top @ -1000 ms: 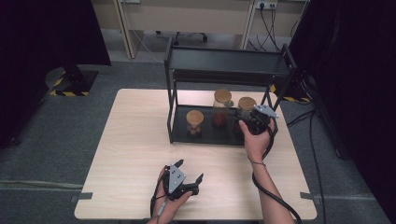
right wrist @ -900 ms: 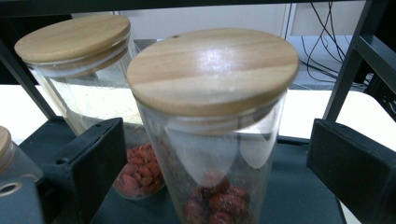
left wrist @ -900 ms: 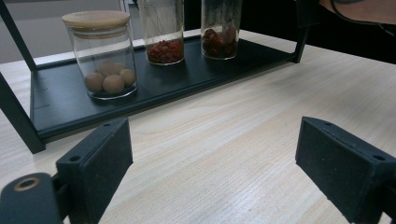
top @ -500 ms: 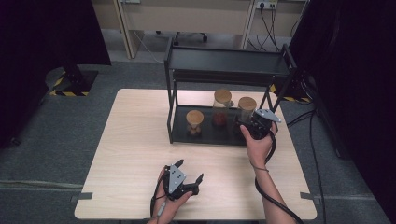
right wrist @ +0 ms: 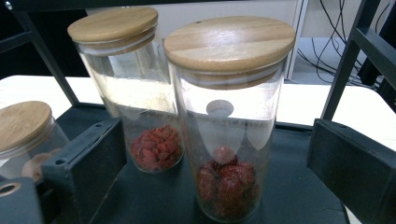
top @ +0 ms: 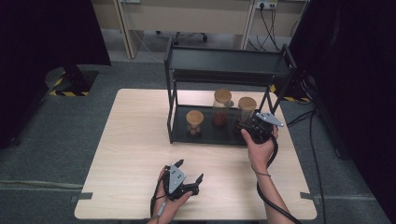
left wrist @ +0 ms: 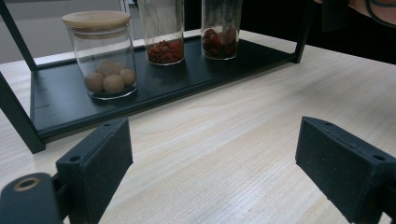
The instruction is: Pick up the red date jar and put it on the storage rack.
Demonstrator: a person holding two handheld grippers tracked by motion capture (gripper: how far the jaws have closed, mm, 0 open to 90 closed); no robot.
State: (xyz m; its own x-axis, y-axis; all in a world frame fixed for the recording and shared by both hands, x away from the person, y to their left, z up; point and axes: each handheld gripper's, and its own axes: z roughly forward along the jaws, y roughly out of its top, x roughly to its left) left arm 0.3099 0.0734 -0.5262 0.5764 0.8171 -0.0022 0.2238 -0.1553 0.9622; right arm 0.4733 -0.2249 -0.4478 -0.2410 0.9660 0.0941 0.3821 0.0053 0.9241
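The tall jar with the dark red fruit sits on the black shelf's bottom tier, right end, next to the other tall jar. Nothing's been lifted yet. The right tool has its jaws spread either side of it, not pinching. The left tool rests released on the counter. Grab and move are still to come, I'd say.

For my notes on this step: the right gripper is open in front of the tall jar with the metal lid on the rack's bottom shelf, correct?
One detail is off: the lid is wooden, not metal, as the right gripper view shows. Otherwise yes: the right gripper is open in front of the tall jar on the rack's bottom shelf.
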